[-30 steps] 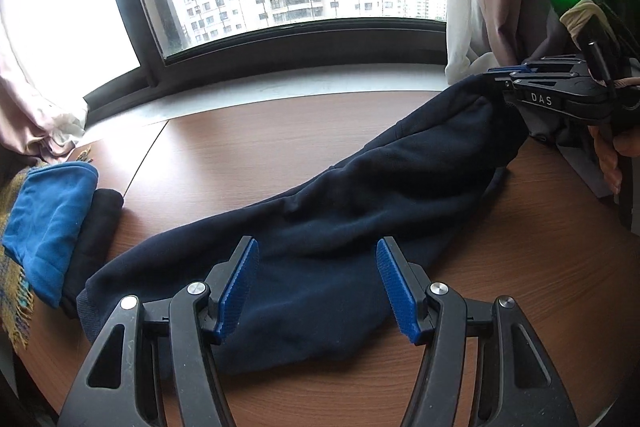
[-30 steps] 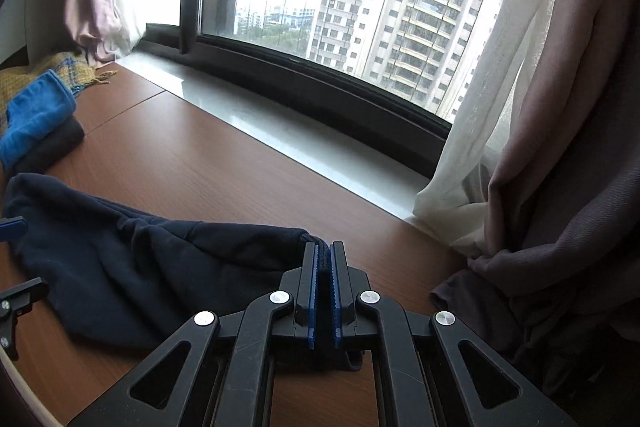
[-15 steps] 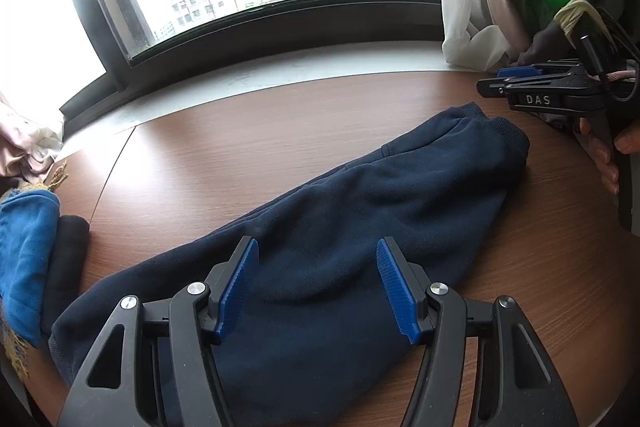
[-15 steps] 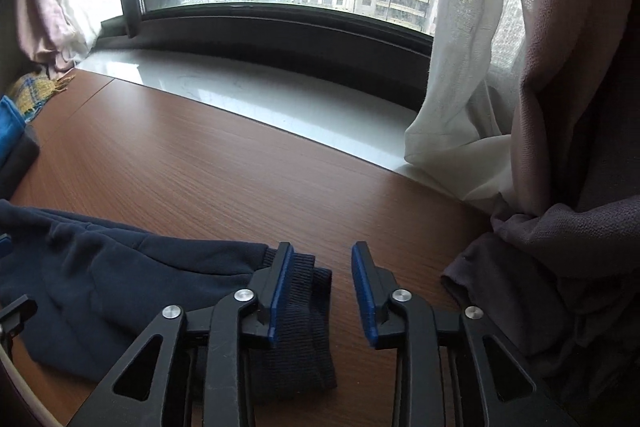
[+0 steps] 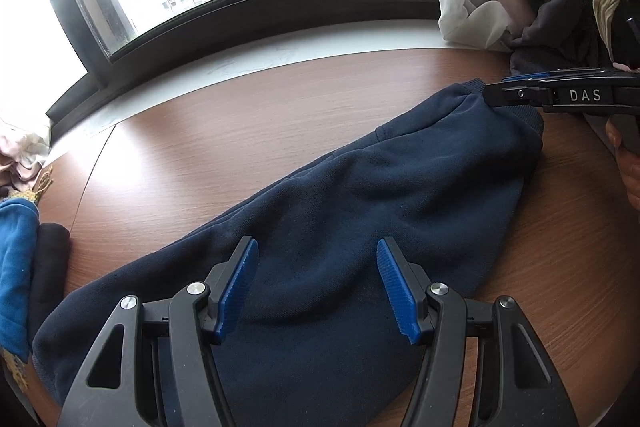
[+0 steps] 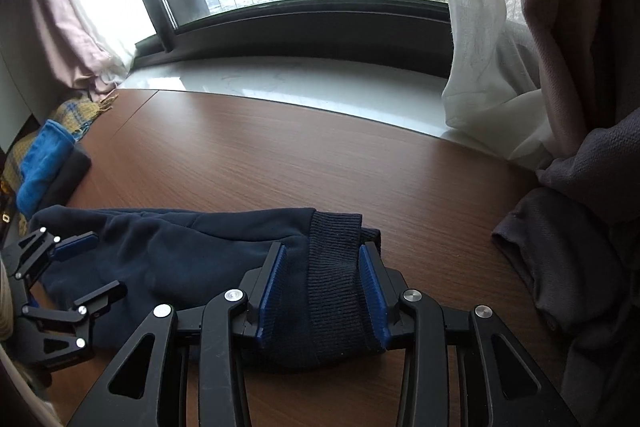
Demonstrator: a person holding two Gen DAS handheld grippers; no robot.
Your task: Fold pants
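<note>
Dark navy sweatpants [image 5: 360, 211] lie folded lengthwise on the brown wooden table [image 5: 240, 131], running from near left to far right. My left gripper [image 5: 318, 287] is open, its blue pads hovering over the middle of the pants. My right gripper [image 6: 322, 287] is open, its pads standing either side of the ribbed waistband [image 6: 336, 267] at the pants' right end without pinching it. The right gripper also shows in the left wrist view [image 5: 520, 93], and the left gripper shows in the right wrist view [image 6: 80, 267].
A blue cloth [image 6: 42, 163] and a dark folded cloth [image 6: 72, 171] lie on a yellow plaid scarf [image 6: 72, 113] at the table's left end. Grey fabric [image 6: 568, 247] and curtains [image 6: 500, 47] crowd the right edge. A white windowsill [image 6: 300, 83] runs behind the table.
My right gripper let go of the pants' end, laid it down on the table, and opened wider around the waistband. The pants now lie flat. My left gripper stayed open.
</note>
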